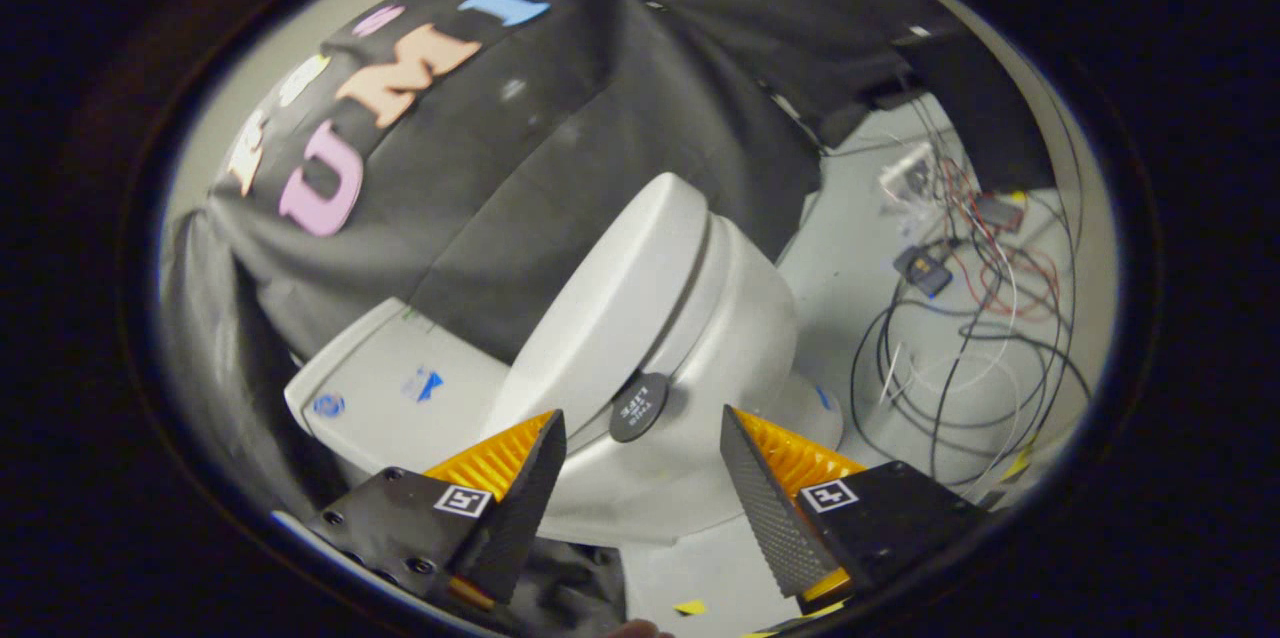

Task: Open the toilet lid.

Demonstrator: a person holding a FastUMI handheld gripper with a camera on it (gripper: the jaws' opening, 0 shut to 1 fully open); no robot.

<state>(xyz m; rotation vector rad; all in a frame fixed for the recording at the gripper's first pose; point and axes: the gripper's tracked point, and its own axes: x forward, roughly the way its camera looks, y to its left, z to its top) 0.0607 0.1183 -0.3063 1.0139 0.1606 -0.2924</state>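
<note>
Gripper point(642, 423) fingers stand wide apart, holding nothing. Beyond them sits the white toilet point(720, 338), seen tilted, its lid point(610, 308) lifted slightly off the seat. A round dark sticker point(638, 406) on the rim lies between the fingertips. Its tank point(390, 393) lies beyond the left finger. Loose cables point(960, 318) sprawl on the pale floor point(850, 258) beside the bowl.

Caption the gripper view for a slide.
Open claw faces a white toilet, its lid partly raised; cables lie on the floor beyond.
</note>
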